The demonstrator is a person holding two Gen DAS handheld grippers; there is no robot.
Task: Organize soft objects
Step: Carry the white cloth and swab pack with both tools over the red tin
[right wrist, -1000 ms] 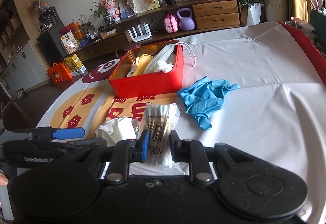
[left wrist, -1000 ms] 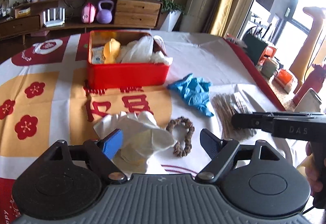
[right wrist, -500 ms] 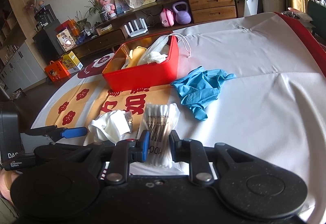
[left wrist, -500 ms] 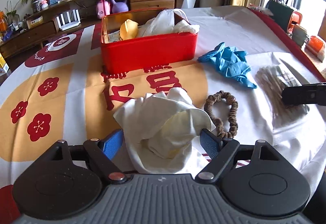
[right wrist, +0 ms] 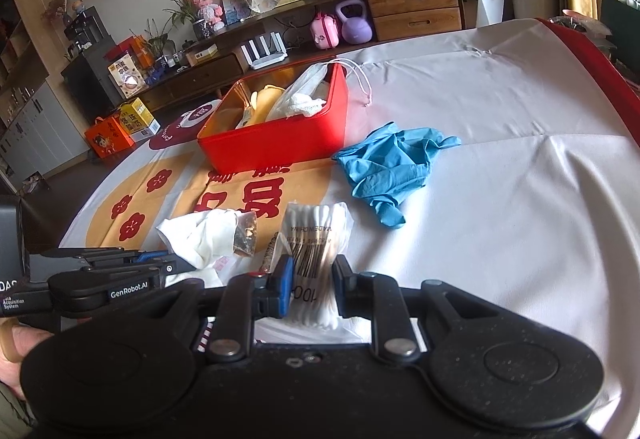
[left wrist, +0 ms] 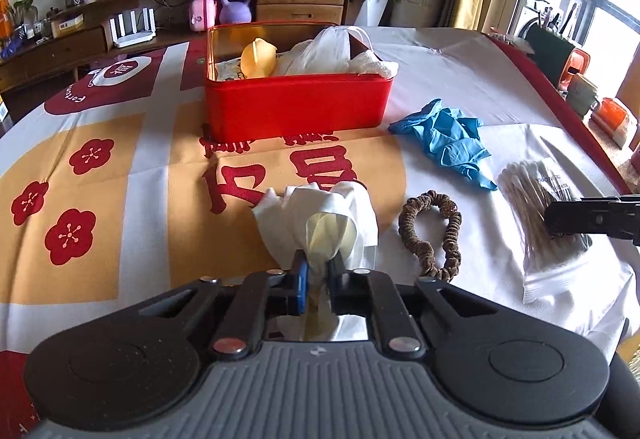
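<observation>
Left claw (left wrist: 318, 277) pinched on white cloth (left wrist: 320, 227); right claw (right wrist: 312, 289) on cotton-swab pack (right wrist: 316, 239)

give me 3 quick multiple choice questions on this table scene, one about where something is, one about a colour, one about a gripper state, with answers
1. Where does the brown hair scrunchie lie?
A. inside the red tin
B. on the tablecloth between the white cloth and the cotton swab bag
C. on the blue gloves

2. What colour are the crumpled gloves beside the red tin?
A. blue
B. green
C. black

3. What is the left gripper doing?
A. open above the tin
B. shut on nothing
C. shut on the white cloth

Answers
1: B, it rests on the cloth-covered table with the white cloth on one side and the cotton swab bag on the other.
2: A, they are plainly blue.
3: C, its fingers pinch the cloth's near end.
</observation>
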